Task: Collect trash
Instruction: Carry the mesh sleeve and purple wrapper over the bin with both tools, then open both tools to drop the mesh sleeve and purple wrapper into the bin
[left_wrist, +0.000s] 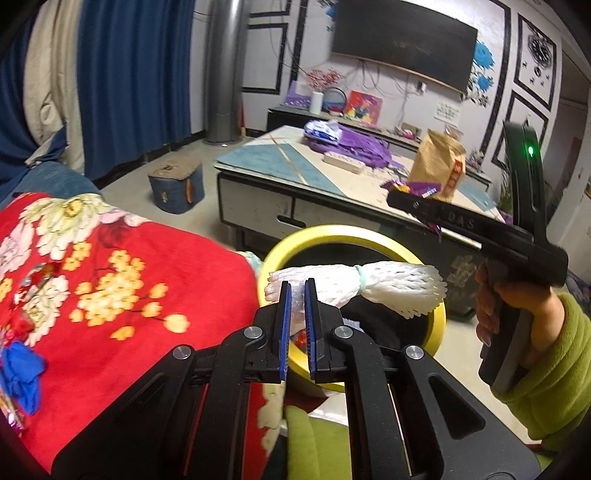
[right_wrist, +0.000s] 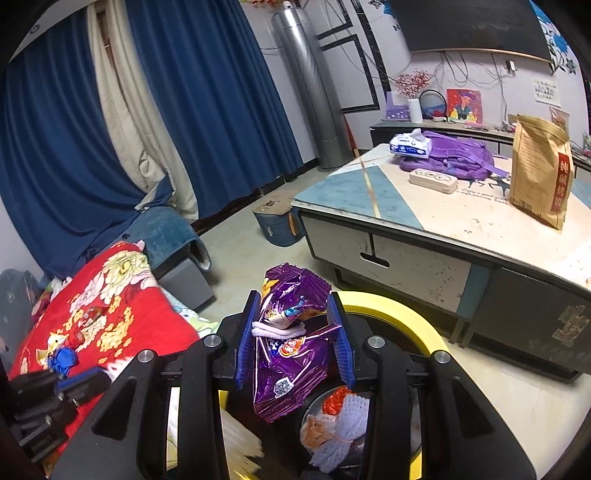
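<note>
My left gripper (left_wrist: 297, 288) is shut on a bundle of white foam fruit netting (left_wrist: 369, 286) and holds it over the yellow-rimmed trash bin (left_wrist: 332, 232). My right gripper (right_wrist: 291, 310) is shut on a crumpled purple snack bag (right_wrist: 291, 347) above the same bin (right_wrist: 399, 306). Inside the bin lie white foam netting (right_wrist: 343, 424) and a red wrapper. The right gripper also shows in the left wrist view (left_wrist: 397, 197), up right of the bin, with purple wrapper in its tip. A blue wrapper (left_wrist: 20, 369) and small candy wrappers (right_wrist: 88, 317) lie on the red floral blanket (left_wrist: 147, 314).
A low coffee table (right_wrist: 406, 221) stands behind the bin with a brown paper bag (right_wrist: 539, 173), a purple backpack (right_wrist: 458, 155), a tissue pack and a flat box. A small blue stool (left_wrist: 177, 186) stands on the floor near blue curtains. The bed is to the left.
</note>
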